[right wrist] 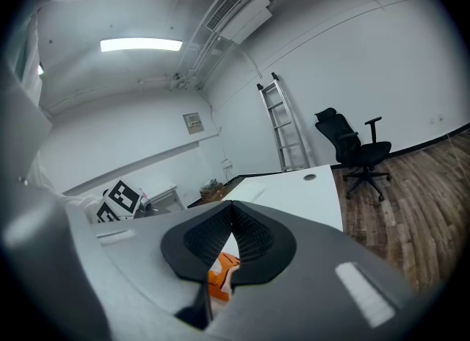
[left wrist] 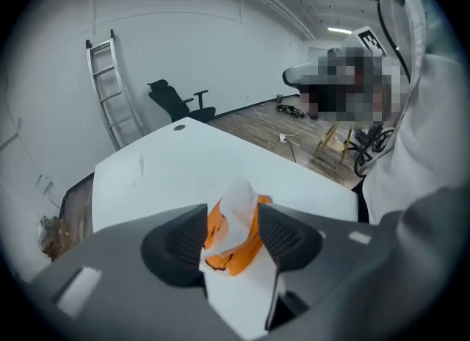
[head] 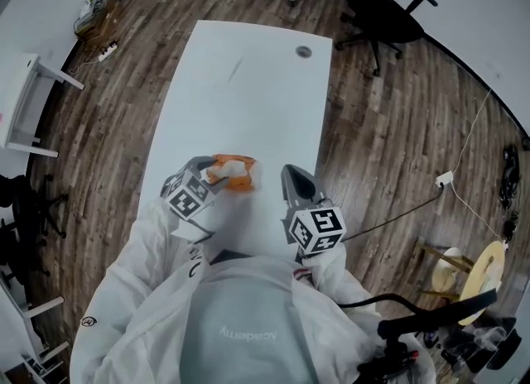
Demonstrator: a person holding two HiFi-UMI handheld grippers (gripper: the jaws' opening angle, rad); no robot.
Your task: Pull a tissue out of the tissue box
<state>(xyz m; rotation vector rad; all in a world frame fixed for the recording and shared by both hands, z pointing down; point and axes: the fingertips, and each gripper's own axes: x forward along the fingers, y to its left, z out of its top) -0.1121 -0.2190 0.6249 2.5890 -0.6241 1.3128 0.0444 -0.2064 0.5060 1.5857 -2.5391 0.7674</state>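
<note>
Left gripper (left wrist: 232, 223) wide around tissue (left wrist: 239, 194)

Two grippers, the left gripper (left wrist: 231, 218) and the right gripper (right wrist: 231, 214), one table (head: 248, 84), one tissue box (head: 233, 172), one office chair (head: 385, 10), one ladder (left wrist: 110, 90).

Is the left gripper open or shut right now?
Open. The left gripper's jaws stand apart, the white tissue sticking up between them from the orange box.
</note>
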